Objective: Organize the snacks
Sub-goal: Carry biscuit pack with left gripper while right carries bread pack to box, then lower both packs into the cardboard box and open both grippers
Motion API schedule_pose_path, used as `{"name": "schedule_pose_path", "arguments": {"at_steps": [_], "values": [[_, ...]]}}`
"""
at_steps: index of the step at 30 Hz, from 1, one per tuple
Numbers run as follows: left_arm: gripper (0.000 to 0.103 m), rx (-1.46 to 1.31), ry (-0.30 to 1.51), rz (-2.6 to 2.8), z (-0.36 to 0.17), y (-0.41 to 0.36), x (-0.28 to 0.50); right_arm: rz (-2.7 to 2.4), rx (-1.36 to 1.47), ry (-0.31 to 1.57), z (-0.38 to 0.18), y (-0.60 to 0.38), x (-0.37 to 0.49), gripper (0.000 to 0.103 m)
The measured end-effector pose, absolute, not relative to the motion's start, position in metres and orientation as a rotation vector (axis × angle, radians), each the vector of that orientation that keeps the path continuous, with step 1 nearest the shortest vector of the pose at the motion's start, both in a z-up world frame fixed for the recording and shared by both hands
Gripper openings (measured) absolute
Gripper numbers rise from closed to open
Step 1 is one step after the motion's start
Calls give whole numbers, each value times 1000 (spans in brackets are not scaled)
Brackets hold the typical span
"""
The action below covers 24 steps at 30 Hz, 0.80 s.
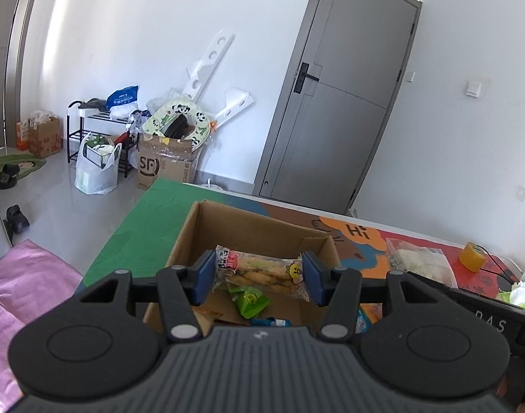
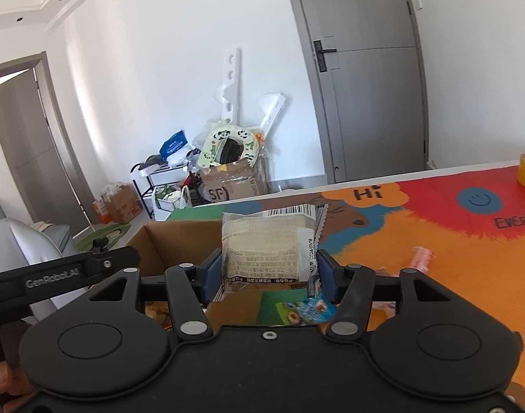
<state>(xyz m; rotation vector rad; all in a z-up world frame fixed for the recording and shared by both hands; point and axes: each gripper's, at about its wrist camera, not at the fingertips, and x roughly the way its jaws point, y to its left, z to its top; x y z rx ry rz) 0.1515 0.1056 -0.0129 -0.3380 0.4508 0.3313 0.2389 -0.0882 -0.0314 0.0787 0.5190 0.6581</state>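
My left gripper is shut on a clear biscuit packet with a red label, pressed end to end between the blue pads. It hangs over an open cardboard box, where a green packet and a blue packet lie. In the right wrist view my right gripper is shut on a square clear-wrapped cake packet with a barcode on top. This packet is held just right of the cardboard box. Below it lies a blue-green packet.
The box stands on a table with a colourful mat. A clear snack bag and a yellow tape roll lie to the right, and a pink packet is on the mat. The left gripper's body reaches in from the left. Floor clutter sits by the far wall.
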Motion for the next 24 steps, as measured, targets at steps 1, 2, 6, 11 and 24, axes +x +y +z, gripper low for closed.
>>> {"name": "schedule_pose_path", "arguments": {"at_steps": [1,2,6,11,24], "values": [[53,-340,453,333,-14,108,153,663,76,521,-31,-85,240,55],[53,-343,455,335,-14,110,156,668,72,521,-31,-81,241,55],[54,-351,466,338,-17,117,164,684,70,527,-31,-70,246,55],[54,-368,470,342,-19,124,171,696,69,536,-30,-61,252,55],[77,-376,468,377,-14,139,178,738,67,568,-25,-35,269,56]]}}
